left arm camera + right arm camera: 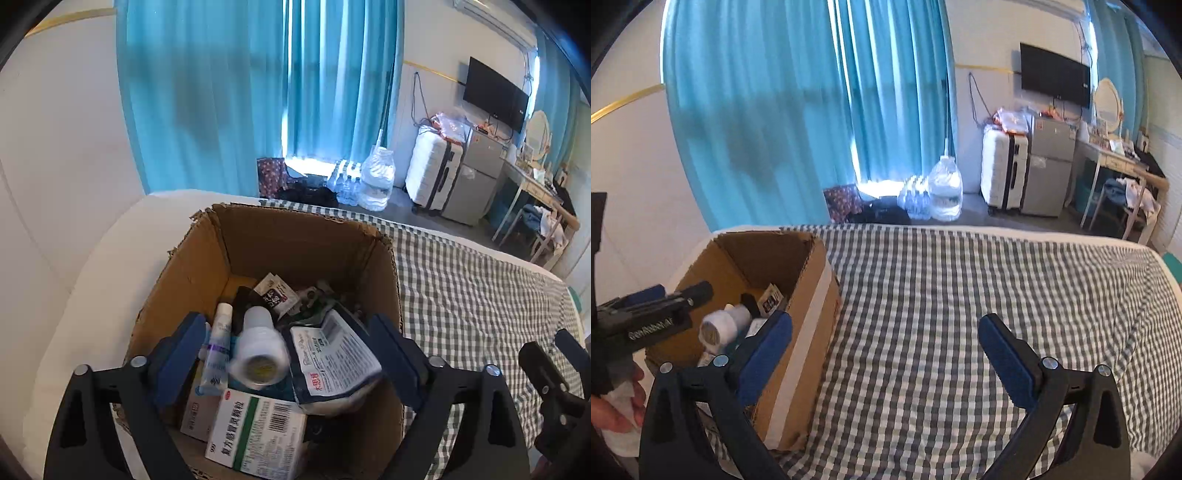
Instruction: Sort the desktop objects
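Cardboard box (295, 240), open-topped, torn along the rim, stood on the gingham bedcover (480, 295) at the left end of the bed, against the white bolster (92, 277). White tape strip down its outer wall in the right wrist view.

Contents, nearest first: white and green medicine carton (258, 435) printed 复方感冒灵颗粒, with a barcode and a red 999 mark; a second pale carton partly under it, print unreadable. White bottle (260, 350) lying on its side, base toward the lens, blurred. White tube (219, 350) with a purple band, lettering too small to read. Dark blue and white pouch (332, 365) with a red tag, characters indistinct. Small black and white sachet (275, 295) and dark oddments at the back.

Left gripper (291, 362) poised over the box mouth, blue pads spread wide either side of the bottle and pressing on nothing. Right gripper (886, 350) over bare bedcover beside the box, pads likewise wide apart and empty. "GenRobot.AI" legible on the left gripper's body in the right wrist view. Hand (617, 402) at that picture's lower left edge.

Progress, as judged: sorting far along or finished; everything visible already boxed, no loose items seen on the bedcover.
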The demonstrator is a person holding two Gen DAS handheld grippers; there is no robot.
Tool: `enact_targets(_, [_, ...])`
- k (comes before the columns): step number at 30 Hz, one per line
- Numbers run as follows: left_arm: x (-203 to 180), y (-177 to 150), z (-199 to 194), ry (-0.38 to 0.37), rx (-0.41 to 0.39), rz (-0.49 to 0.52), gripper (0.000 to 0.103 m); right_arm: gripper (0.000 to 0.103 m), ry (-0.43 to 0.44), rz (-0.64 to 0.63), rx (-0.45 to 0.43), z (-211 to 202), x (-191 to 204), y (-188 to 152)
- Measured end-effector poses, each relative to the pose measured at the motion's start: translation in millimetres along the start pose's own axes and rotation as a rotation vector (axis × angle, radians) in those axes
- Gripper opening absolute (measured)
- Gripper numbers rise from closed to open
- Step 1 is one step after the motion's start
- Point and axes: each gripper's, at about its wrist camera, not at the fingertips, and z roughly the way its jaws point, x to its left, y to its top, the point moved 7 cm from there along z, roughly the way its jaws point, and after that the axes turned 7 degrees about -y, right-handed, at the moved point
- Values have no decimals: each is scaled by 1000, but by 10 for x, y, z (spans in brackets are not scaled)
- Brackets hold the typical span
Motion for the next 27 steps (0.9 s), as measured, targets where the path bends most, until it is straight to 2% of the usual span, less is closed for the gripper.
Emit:
enact_targets(3, [-15, 11, -37, 30, -8, 24, 103, 103, -23, -5, 28, 77, -41, -30])
enact_targets(8, [-125, -20, -101, 30, -25, 64, 103, 103, -45, -2, 57, 176, -121, -32])
enact_targets(15, [-241, -165, -113, 27, -2, 104, 103, 103, -73, 42, 92, 270, -283, -70])
enact_targets(20, [-270, -184, -110, -1, 0, 76, 103, 103, -80, 34, 113, 290, -296, -151])
enact_targets(27, [-288, -233, -30, 34, 26, 77, 103, 103, -85, 19, 120, 313, -256, -167])
